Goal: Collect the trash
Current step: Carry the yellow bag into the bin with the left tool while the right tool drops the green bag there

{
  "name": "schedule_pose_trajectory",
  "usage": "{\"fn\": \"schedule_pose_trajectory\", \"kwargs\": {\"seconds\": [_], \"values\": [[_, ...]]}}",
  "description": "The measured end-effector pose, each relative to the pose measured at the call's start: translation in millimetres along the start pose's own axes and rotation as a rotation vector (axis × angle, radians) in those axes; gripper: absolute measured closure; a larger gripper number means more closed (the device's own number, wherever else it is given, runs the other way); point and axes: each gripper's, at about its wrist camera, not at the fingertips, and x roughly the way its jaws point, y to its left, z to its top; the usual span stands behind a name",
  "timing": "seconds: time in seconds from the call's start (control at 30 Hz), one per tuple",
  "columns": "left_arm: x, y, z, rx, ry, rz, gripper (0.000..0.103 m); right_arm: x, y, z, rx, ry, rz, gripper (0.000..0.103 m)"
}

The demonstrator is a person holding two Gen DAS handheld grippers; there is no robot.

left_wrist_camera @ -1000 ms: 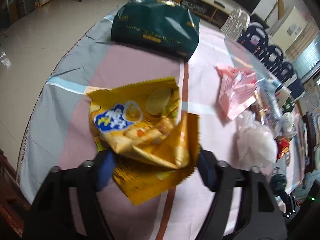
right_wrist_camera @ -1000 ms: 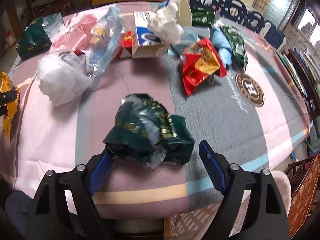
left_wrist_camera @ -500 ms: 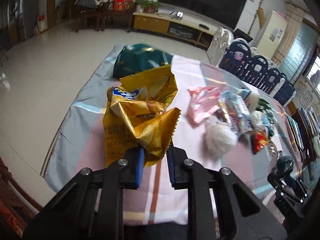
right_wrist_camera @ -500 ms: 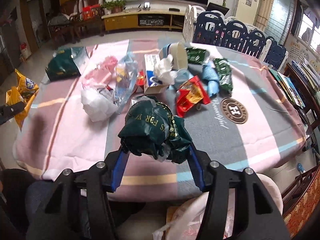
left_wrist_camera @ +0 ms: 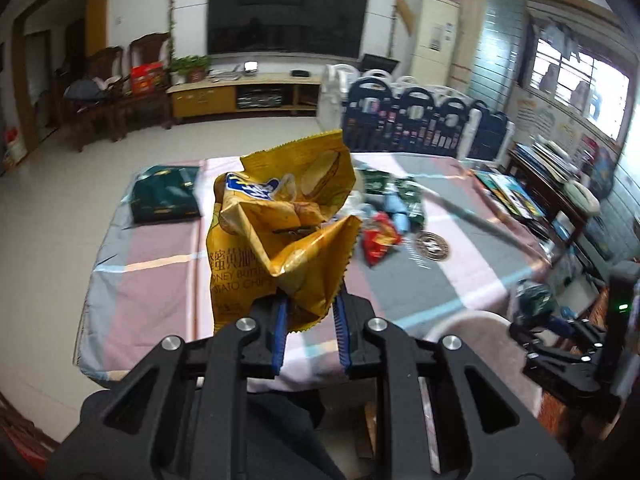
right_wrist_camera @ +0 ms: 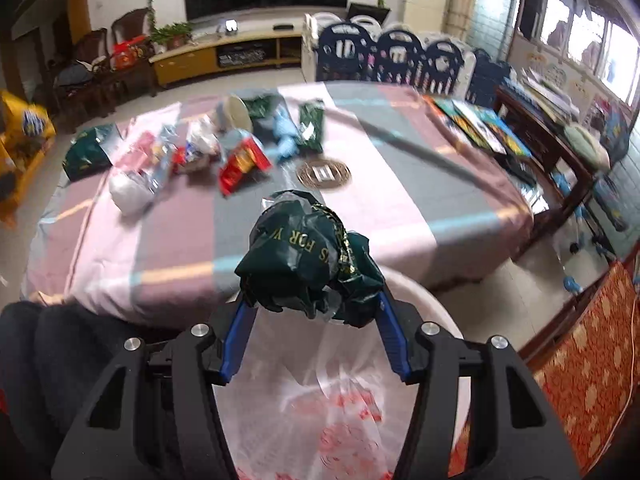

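My left gripper [left_wrist_camera: 309, 312] is shut on a crumpled yellow chip bag [left_wrist_camera: 280, 228] and holds it in the air in front of the table. It also shows at the left edge of the right wrist view [right_wrist_camera: 24, 140]. My right gripper [right_wrist_camera: 312, 312] is shut on a crumpled dark green bag [right_wrist_camera: 308, 264], held above a bin lined with a clear plastic bag [right_wrist_camera: 340, 400]. The bin rim also shows in the left wrist view [left_wrist_camera: 472, 324], with the right gripper [left_wrist_camera: 560, 332] beyond it.
The table under a pink and grey striped cloth [right_wrist_camera: 168, 248] holds several wrappers: a flat green bag [left_wrist_camera: 166, 196], a red bag [right_wrist_camera: 244, 160], a white wad [right_wrist_camera: 128, 192], blue and green packets [right_wrist_camera: 296, 128]. Chairs stand behind; a wooden rack [right_wrist_camera: 560, 148] stands to the right.
Both grippers have lifted their bags off the table and drawn back from it. The right gripper now hangs over the lined bin. The left gripper closed on the chip bag a second ago.
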Motion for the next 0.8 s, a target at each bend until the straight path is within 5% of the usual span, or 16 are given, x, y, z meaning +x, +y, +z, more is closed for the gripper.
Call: {"fn": "schedule_pose_trajectory", "kwargs": {"seconds": [0.13,0.27,0.63,0.7,0.73,0.8], "values": [[-6,-34,-2,0.069,0.001,-0.046,0.082,24,-13,-29,0.026,0.129,0.015,0.040],[-1,-58,-7,0.129,0.026,-0.083,0.082,30,-20,-37,0.055,0.148,0.024,0.028],[54,-130,-52,0.338,0.306,-0.392,0.081,-42,-105,-15,0.341,-0.169,-0.070,0.014],[63,-146,-66,0.408,0.365,-0.461,0.079,-51,-118,-15,0.383,-0.216,-0.105,0.005],[66,-154,-73,0.439,0.389,-0.496,0.073,-54,-123,-13,0.396,-0.239,-0.123,0.004],[70,-162,-82,0.478,0.410,-0.519,0.038,-55,-128,-14,0.394,-0.251,-0.153,0.003]]}}
